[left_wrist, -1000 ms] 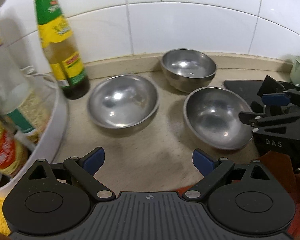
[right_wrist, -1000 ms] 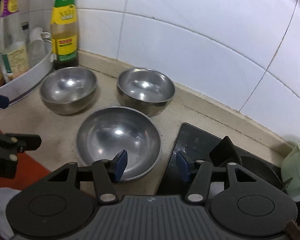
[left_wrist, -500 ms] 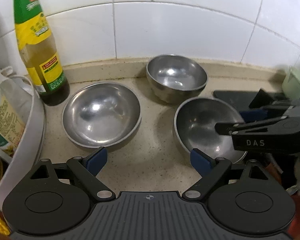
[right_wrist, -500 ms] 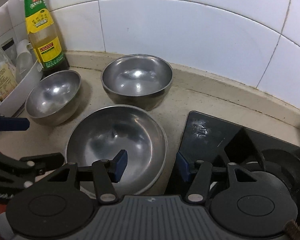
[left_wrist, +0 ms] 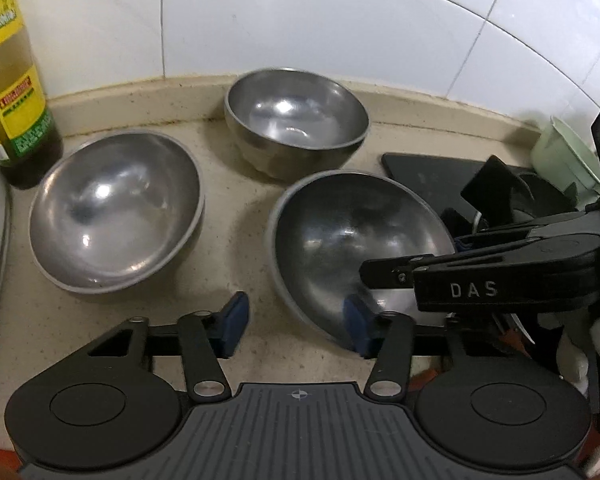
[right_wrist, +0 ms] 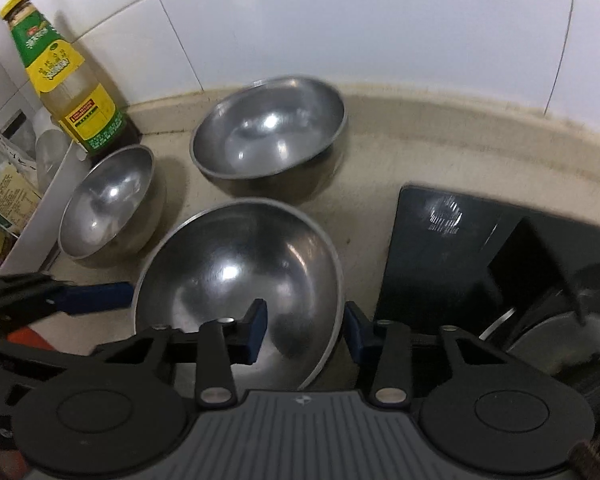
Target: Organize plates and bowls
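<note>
Right gripper (right_wrist: 305, 330) closing astride empty bowl's (right_wrist: 236, 276) rim.

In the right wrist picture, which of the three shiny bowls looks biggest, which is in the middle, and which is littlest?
1. Nearest bowl, by the right gripper.
2. Bowl by the wall.
3. Bowl beside the bottle.

The nearest sits closest to the camera, which may make it look bigger than it truly is.

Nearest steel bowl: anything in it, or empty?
Empty. The nearest bowl shows only bare, shiny steel inside; the right gripper straddles its rim, jaws closing.
</note>
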A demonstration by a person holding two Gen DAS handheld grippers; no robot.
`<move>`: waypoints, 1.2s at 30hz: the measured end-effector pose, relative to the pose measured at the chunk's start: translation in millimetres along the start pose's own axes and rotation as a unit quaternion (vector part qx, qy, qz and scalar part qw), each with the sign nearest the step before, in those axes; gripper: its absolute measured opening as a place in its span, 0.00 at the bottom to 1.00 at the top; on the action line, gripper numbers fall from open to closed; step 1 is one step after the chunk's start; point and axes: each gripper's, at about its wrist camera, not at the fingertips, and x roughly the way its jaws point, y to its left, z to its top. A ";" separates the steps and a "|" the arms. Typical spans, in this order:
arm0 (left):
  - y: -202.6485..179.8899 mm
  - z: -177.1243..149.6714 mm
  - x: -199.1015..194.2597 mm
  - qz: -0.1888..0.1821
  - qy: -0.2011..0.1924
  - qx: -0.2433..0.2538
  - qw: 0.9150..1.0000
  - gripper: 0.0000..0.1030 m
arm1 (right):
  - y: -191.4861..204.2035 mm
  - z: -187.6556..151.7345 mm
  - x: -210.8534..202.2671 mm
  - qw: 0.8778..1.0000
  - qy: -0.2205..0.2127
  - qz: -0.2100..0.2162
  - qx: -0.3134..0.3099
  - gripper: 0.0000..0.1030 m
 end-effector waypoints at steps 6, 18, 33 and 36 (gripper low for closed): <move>8.7 -16.1 -15.6 0.010 0.005 0.009 1.000 0.55 | 12.9 -10.5 -4.6 0.999 0.005 0.040 -0.004 0.31; 43.6 -36.9 -58.6 0.033 -0.018 -0.016 0.999 0.67 | 45.6 -18.1 -6.4 0.997 0.032 0.062 -0.032 0.32; 100.1 7.2 -45.9 0.111 -0.044 -0.102 0.988 0.72 | 73.2 48.3 6.2 0.996 -0.028 0.047 -0.066 0.33; 102.8 12.2 -36.7 0.114 -0.040 -0.102 0.987 0.73 | 79.0 58.6 22.4 0.997 -0.026 0.042 -0.063 0.35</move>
